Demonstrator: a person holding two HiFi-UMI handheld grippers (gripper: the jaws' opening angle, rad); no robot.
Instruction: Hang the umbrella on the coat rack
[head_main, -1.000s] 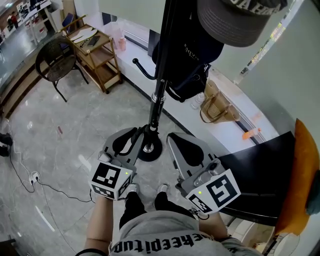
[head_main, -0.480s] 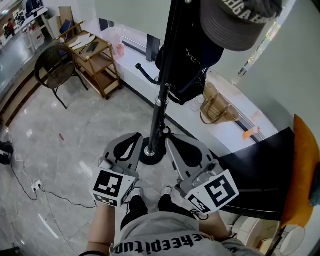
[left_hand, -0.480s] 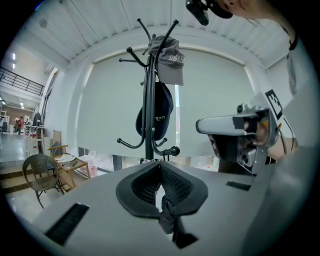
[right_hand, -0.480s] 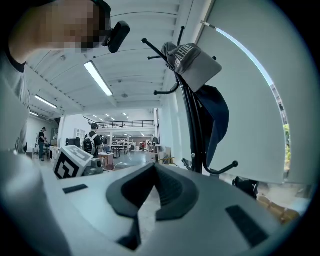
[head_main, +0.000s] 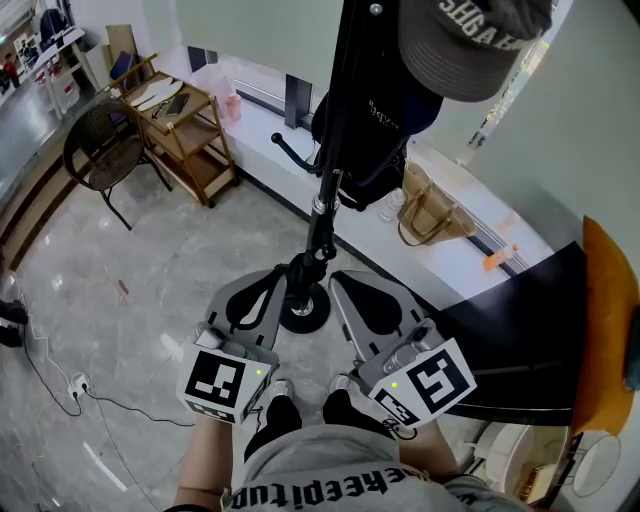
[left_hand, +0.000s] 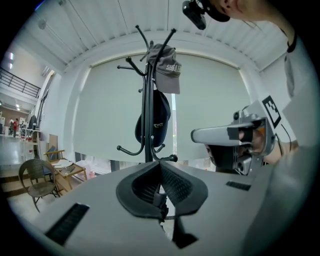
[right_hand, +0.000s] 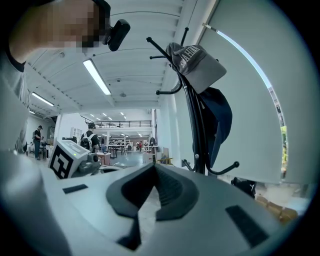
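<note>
The black coat rack (head_main: 325, 190) (left_hand: 148, 125) (right_hand: 197, 130) stands right in front of me, its round base (head_main: 303, 312) on the floor between the two grippers. A grey cap (head_main: 470, 40) (left_hand: 167, 70) and a dark bag (head_main: 385, 110) hang on it. A low hook (head_main: 285, 148) is bare. My left gripper (head_main: 290, 275) (left_hand: 159, 164) is shut on a small black part of the umbrella (head_main: 305, 268) (left_hand: 161, 199); the rest of the umbrella is hidden under the jaws. My right gripper (head_main: 340, 278) (right_hand: 154, 166) is shut and holds nothing, just right of the pole.
A wooden cart (head_main: 185, 110) and a wicker chair (head_main: 100, 135) stand at the far left. A woven bag (head_main: 425, 215) sits on the white window ledge behind the rack. A black table (head_main: 520, 340) and an orange seat back (head_main: 610, 330) are at my right. Cables (head_main: 60, 360) lie on the floor.
The left jaws, apart around the black umbrella part a second ago, have shut on it, and the left gripper has risen a little. Both grippers have edged closer to the pole.
</note>
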